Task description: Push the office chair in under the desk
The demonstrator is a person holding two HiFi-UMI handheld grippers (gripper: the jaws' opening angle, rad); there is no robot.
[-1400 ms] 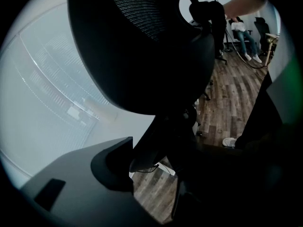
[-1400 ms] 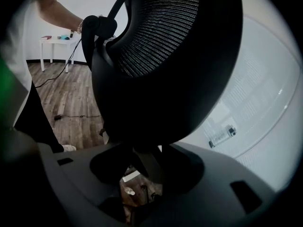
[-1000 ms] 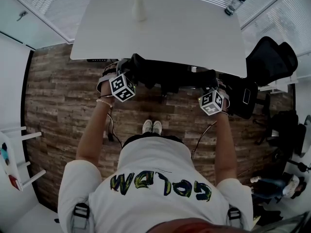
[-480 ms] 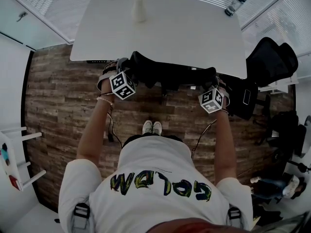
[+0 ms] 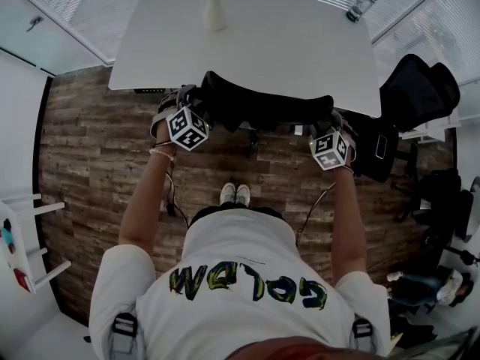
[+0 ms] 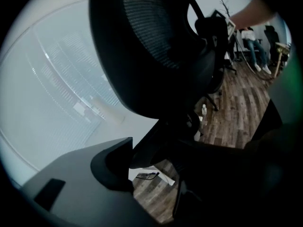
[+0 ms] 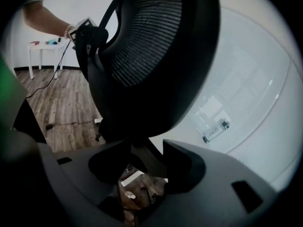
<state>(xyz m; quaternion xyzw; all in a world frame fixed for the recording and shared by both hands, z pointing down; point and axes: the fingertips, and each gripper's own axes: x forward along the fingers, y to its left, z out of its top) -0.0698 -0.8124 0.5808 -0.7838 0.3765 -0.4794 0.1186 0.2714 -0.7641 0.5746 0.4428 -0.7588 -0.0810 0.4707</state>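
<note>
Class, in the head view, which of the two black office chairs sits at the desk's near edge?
The middle chair, right in front of the person, backrest along the desk. The other chair stands off beyond the desk's right corner.

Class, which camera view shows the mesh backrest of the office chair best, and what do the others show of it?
The right gripper view: the backrest is well lit there, its mesh ribs plain. The left gripper view shows the backrest darker, its mesh faint. The head view shows only its top edge, seen from above.
</note>
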